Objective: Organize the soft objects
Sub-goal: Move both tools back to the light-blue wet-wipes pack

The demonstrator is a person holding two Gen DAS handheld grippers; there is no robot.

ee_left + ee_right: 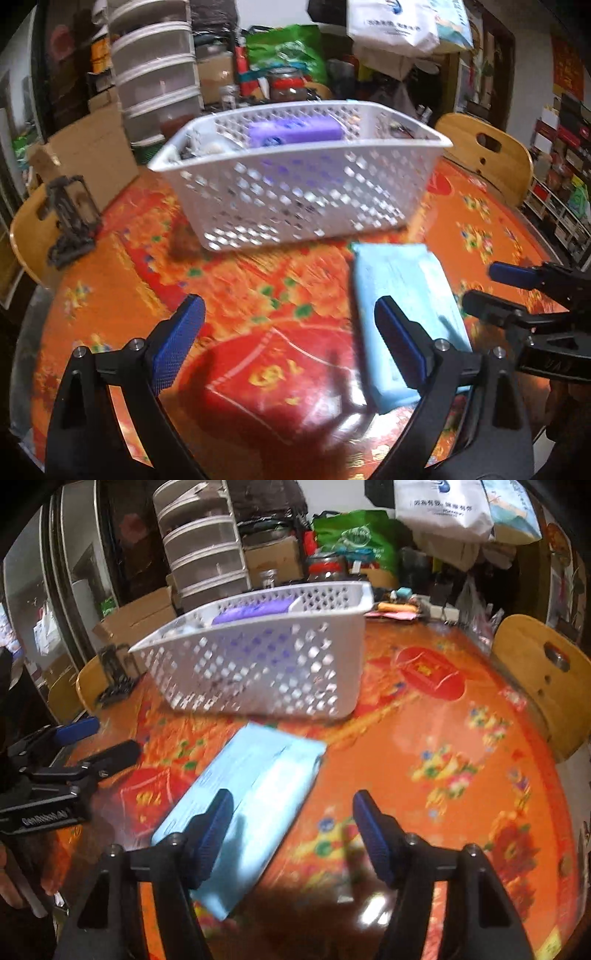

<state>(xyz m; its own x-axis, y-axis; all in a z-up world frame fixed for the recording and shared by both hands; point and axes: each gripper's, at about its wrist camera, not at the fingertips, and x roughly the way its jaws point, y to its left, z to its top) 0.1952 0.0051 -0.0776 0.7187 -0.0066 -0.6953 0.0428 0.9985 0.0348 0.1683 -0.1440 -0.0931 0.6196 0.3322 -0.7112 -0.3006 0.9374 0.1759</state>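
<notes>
1. Just in front of the white basket (295,184) lies the light blue pack (402,317), flat on the tabletop (110,295).
2. Left tool (290,343) hangs wide open and holds nothing; its right finger overlaps the pack's left edge in the left wrist view, contact unclear.
3. Right tool (291,834) is equally wide open and empty, its left finger over the pack (251,794).
4. Pack looks soft, rectangular, plastic-wrapped, lying aslant to the basket (258,664).
5. Inside the basket sits a purple pack (293,131).
</notes>
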